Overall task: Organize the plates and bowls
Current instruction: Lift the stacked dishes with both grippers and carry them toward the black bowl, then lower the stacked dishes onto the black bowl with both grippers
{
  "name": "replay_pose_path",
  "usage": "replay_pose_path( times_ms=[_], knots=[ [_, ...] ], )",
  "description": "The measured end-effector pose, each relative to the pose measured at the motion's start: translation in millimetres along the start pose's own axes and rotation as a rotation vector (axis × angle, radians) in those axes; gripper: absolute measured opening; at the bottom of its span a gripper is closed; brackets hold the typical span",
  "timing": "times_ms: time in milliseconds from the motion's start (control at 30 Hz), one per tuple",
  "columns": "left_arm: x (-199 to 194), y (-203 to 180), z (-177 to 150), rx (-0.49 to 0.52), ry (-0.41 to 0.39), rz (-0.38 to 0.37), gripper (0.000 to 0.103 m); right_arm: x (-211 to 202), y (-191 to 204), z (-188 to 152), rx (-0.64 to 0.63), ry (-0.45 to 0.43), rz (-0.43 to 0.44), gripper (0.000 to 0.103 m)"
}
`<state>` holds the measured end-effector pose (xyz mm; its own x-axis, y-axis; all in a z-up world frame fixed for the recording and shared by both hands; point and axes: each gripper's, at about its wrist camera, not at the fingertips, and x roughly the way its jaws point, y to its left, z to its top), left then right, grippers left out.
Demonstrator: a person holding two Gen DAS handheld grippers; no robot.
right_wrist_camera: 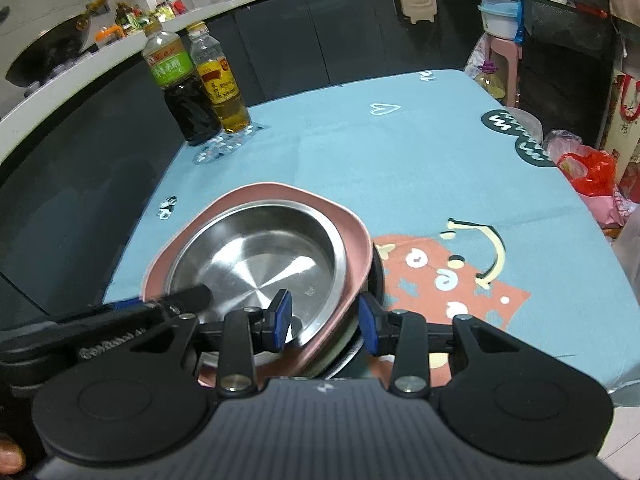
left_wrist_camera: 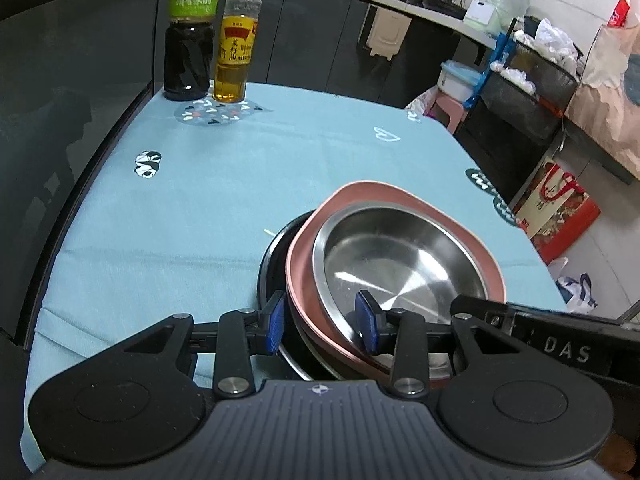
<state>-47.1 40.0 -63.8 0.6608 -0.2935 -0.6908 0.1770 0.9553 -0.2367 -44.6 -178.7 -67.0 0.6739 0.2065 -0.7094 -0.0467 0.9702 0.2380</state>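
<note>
The steel bowl (left_wrist_camera: 400,264) already sits in the pink plate (left_wrist_camera: 486,256) on a black dish (left_wrist_camera: 269,264) near the table's (left_wrist_camera: 160,220) front edge, with the left gripper (left_wrist_camera: 323,326) and right gripper (right_wrist_camera: 325,322) each clamped on the stack's rim, so little sorting looks left.

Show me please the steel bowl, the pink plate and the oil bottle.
steel bowl (left_wrist_camera: 400,268): left wrist view, inner bottom.
pink plate (right_wrist_camera: 356,240): right wrist view, right rim.
oil bottle (left_wrist_camera: 235,48): left wrist view, yellow label.
</note>
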Motion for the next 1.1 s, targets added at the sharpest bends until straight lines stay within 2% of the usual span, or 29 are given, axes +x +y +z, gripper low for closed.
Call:
replay_pose_path(
  times_ms=[400,833,1100],
  knots=[
    [0.0,2.8,-0.9,-0.001,0.017,-0.014,0.037,-1.0,-3.6,-1.8,0.002,-0.016,0.022,0.037],
    [-4.4,7.5,1.0,-0.023,0.046,-0.042,0.037,2.2,-22.4,-2.4,0.107,0.003,0.045,0.039],
    [-7.0,14.3,1.6,-0.035,0.045,-0.039,0.047,5.7,-24.4,-1.6,0.113,0.011,0.049,0.041]
  ],
)
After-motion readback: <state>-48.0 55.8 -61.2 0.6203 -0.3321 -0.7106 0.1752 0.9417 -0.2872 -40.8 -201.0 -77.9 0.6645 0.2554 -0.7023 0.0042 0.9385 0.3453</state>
